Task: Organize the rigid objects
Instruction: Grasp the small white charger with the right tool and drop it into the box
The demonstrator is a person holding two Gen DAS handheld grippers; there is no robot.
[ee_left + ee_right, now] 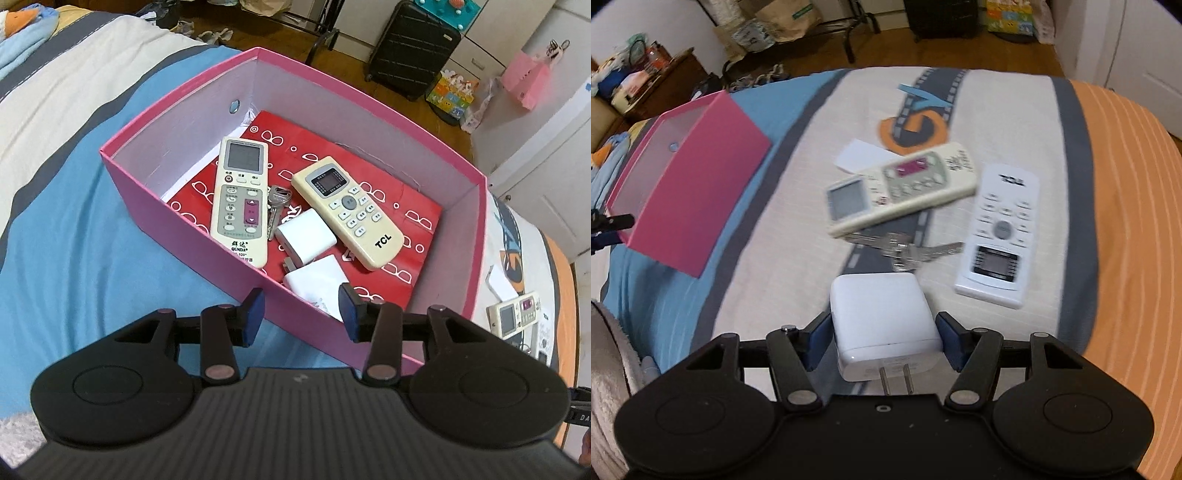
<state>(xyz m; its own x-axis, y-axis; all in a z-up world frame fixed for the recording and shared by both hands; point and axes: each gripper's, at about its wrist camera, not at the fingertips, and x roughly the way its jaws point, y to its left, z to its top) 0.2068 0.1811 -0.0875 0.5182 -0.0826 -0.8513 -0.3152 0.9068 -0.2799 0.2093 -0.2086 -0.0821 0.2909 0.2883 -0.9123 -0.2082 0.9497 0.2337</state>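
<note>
Bedroom setup: bed (pixel 997 110) with a striped cover in blue, cream, grey and orange, wooden floor (pixel 369 107) past its far edge, black suitcase (pixel 413 48) standing out there. Pink box (pixel 177 206) parked on the blue stripe near the bed's far edge, already holding a QUNDA remote (pixel 242 203) lying lengthwise with its screen end away from the camera, a TCL remote (pixel 347 214) angled across beside it, a bunch of keys (pixel 277 203) between the two, and two white plugs (pixel 304 234) by the near wall. Left gripper (pixel 301 314) released, jaws apart over that near wall, nothing pinched. Right gripper (pixel 884 336) clenched on a white charger (pixel 882 321), above the cream stripe, prongs aimed back at the camera. Beyond it on the cover: cream remote (pixel 901 188) lying crosswise, screen end left; white remote (pixel 1001 236) lengthwise, screen end near; more keys (pixel 908 251) between them. Right view pretty smeared, so button labels unreadable. Nearer plug in the box partly cut off behind the wall and a gripper pad.
</note>
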